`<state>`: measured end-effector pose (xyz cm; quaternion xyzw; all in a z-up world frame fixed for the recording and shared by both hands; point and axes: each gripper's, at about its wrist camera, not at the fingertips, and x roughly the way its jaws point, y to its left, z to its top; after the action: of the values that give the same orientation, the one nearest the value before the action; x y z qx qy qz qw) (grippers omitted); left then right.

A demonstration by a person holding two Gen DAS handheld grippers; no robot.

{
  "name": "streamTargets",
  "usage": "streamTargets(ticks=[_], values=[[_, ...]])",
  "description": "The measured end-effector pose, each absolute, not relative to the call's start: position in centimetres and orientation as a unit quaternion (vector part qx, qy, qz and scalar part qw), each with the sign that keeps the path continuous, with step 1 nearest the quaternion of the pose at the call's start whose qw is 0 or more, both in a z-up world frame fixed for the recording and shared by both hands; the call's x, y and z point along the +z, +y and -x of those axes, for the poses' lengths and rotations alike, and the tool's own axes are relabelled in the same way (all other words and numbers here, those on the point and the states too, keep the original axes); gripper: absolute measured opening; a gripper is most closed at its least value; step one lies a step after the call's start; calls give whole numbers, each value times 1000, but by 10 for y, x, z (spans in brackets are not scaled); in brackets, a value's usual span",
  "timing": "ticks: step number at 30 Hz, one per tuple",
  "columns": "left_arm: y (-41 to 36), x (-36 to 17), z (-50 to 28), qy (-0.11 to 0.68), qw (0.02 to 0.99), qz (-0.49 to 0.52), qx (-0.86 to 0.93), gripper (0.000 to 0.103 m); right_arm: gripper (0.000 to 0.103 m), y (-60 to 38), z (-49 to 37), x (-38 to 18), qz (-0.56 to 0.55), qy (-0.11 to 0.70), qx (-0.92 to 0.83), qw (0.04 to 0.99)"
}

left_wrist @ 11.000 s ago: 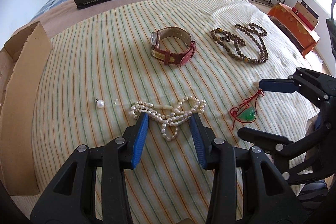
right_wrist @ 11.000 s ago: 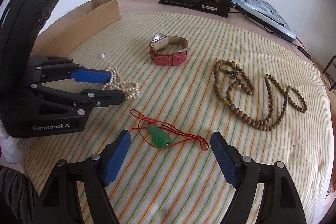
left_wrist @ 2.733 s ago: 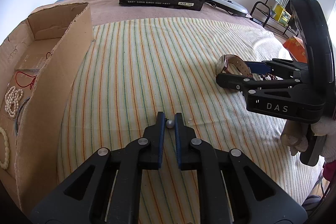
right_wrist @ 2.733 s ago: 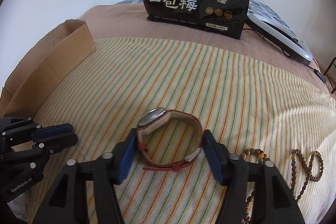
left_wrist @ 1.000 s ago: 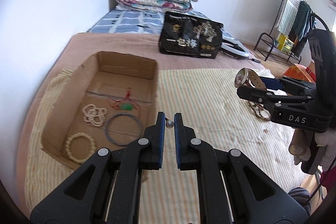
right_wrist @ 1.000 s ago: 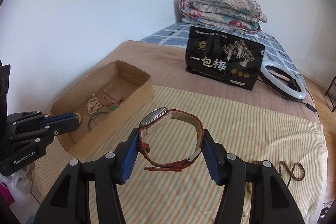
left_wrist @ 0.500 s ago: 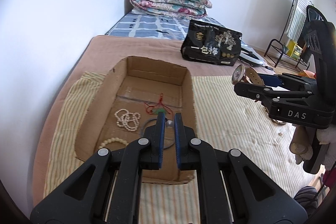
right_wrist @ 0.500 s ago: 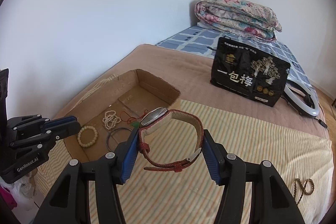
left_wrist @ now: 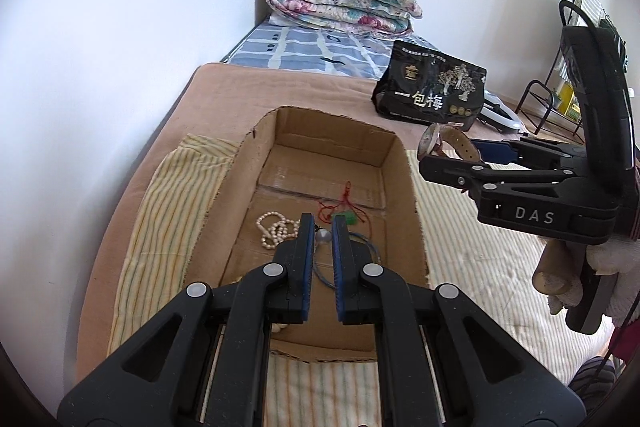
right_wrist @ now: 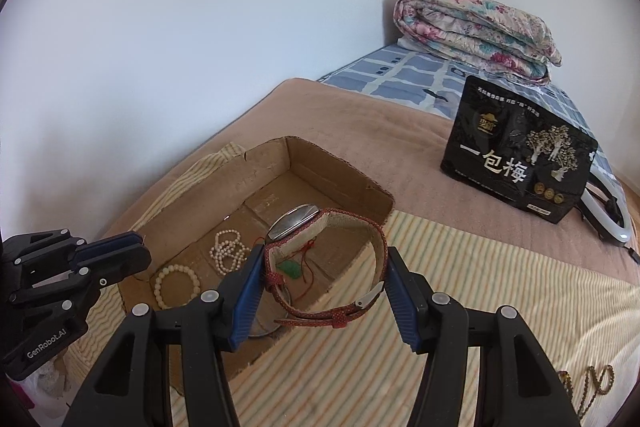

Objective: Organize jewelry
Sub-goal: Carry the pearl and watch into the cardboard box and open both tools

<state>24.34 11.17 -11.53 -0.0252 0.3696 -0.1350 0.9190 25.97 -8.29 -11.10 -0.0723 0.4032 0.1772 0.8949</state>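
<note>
Both handheld tools are matte black plastic — angular linkage arms joined by round silver screw heads, each finger lined with a ribbed blue pad. The left gripper (left_wrist: 319,235) carries white "GenRobot.AI" lettering on its side. The right gripper (right_wrist: 323,267) is marked "DAS" in white — its handle looks pale and wooden, gripped by a hand (left_wrist: 608,263) in a white glove.

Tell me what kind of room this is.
Most likely a bedroom at home: the work surface is a bed with a folded floral quilt at its head against the wall, and a clothes rack stands at the side.
</note>
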Motion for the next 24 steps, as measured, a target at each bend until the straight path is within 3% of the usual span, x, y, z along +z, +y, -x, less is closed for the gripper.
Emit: streamTargets(ticks=[20,21,23,24], values=[[122,-131,-257,381,914,23,-133,7,60,-60,-282,-136,70,423,179,885],[121,-132,-258,383,914,19,-130,9,63,-60,-282,-135,70,422,178,886],[122,-133,-258,384,914,20,-130,42,75,-60,-281,-133,68,419,176,888],[123,-133,-258,381,915,24,-129,49,83,-60,-281,-132,66,416,174,890]])
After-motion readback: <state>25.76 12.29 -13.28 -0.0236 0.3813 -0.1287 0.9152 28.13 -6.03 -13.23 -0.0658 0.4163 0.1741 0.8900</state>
